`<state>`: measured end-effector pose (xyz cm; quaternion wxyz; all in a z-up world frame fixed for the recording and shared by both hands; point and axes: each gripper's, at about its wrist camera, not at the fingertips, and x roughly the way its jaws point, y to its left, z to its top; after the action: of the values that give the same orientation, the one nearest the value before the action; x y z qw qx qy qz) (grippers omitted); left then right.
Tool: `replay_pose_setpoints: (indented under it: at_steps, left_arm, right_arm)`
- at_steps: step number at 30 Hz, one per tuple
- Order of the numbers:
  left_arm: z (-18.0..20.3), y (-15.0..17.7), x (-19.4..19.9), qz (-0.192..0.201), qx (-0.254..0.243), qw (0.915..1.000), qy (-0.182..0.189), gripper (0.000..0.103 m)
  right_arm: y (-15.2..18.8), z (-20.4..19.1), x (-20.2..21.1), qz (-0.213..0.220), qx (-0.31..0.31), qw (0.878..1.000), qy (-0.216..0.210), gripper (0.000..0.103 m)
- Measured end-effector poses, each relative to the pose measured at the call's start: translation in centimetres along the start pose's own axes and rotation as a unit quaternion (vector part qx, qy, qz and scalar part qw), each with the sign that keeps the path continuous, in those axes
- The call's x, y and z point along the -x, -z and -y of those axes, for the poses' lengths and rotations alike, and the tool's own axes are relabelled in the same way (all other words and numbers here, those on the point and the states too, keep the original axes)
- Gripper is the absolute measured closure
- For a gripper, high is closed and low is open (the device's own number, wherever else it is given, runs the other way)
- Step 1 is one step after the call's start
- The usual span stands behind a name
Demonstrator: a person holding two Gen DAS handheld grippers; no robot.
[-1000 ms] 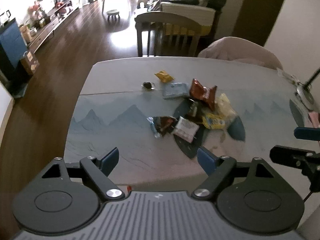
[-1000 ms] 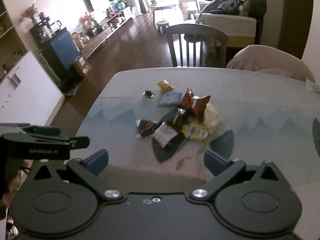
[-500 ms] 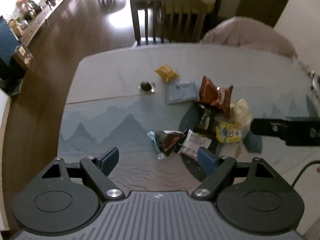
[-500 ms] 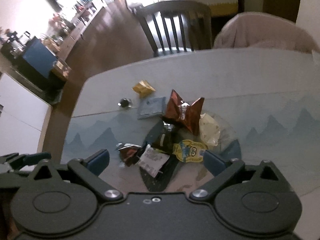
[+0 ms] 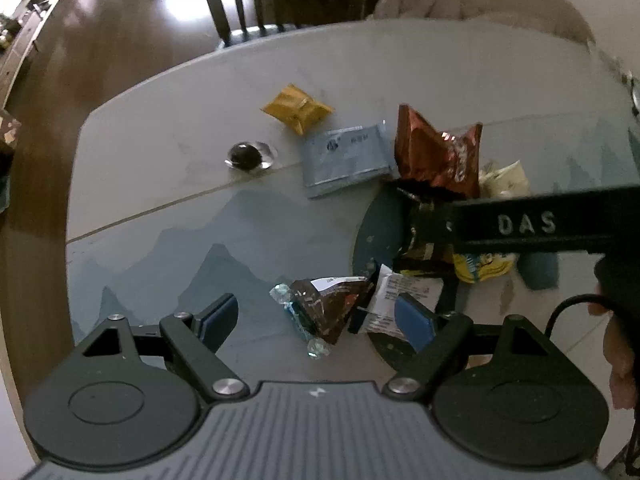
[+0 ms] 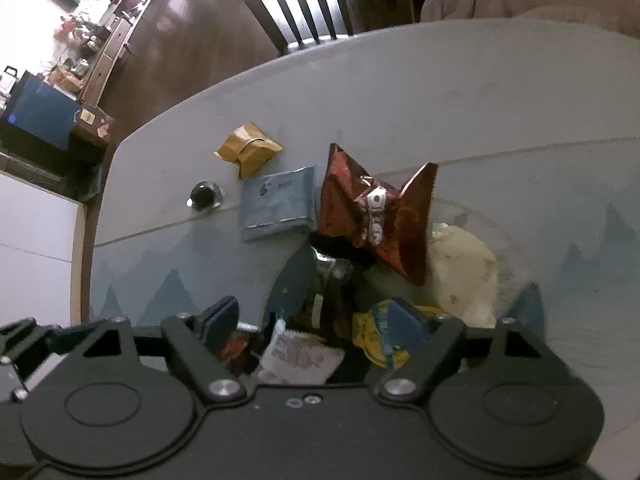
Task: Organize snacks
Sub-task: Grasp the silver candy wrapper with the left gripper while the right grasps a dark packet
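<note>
Several snack packs lie in a loose pile on the grey table (image 5: pixel 168 128). A dark brown pack with a clear twisted end (image 5: pixel 326 312) lies between the fingers of my open left gripper (image 5: pixel 316 320). A white pack (image 5: pixel 400 300) lies beside it. Farther off lie a red-brown bag (image 5: pixel 436 156), a grey-blue pack (image 5: pixel 344 156), a yellow pack (image 5: pixel 296 108) and a small dark wrapped sweet (image 5: pixel 246 156). My right gripper (image 6: pixel 312 320) is open, low over the pile, above a white pack (image 6: pixel 298 356) and a yellow-blue pack (image 6: pixel 376 336). The red-brown bag (image 6: pixel 372 216) and a pale bag (image 6: pixel 464 276) lie ahead.
The right gripper's black body (image 5: pixel 540 224) crosses the left wrist view over the pile. A wooden chair (image 6: pixel 312 4) and a cushioned seat (image 5: pixel 480 0) stand at the table's far edge. The table's left edge (image 5: pixel 68 216) drops to a wooden floor.
Both grippers have moved forward and down toward the snack pile. The left now brackets the dark brown pack. The right has come low over the middle of the pile.
</note>
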<state>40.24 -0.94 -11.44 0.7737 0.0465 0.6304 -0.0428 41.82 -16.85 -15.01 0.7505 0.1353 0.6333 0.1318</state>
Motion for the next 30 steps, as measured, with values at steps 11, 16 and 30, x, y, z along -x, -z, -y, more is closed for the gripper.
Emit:
replay_pose_setpoints:
  at_steps: [11, 16, 30]
  left_arm:
    - [-0.3, -1.4, -5.2, -0.045, -0.019, 0.9987, 0.013, 0.031]
    - [0.5, -1.5, -6.7, -0.059, -0.038, 0.9973, 0.022, 0.039]
    - [0.5, -1.4, -8.2, -0.066, -0.031, 0.997, 0.025, 0.059]
  right_arm:
    - [-1.2, 0.6, -4.4, -0.026, -0.013, 1.0, 0.013, 0.045]
    - [-1.2, 0.7, -5.4, -0.029, -0.009, 0.999, 0.02, 0.05]
    - [-1.2, 0.0, -5.7, -0.018, 0.02, 0.999, 0.034, 0.069]
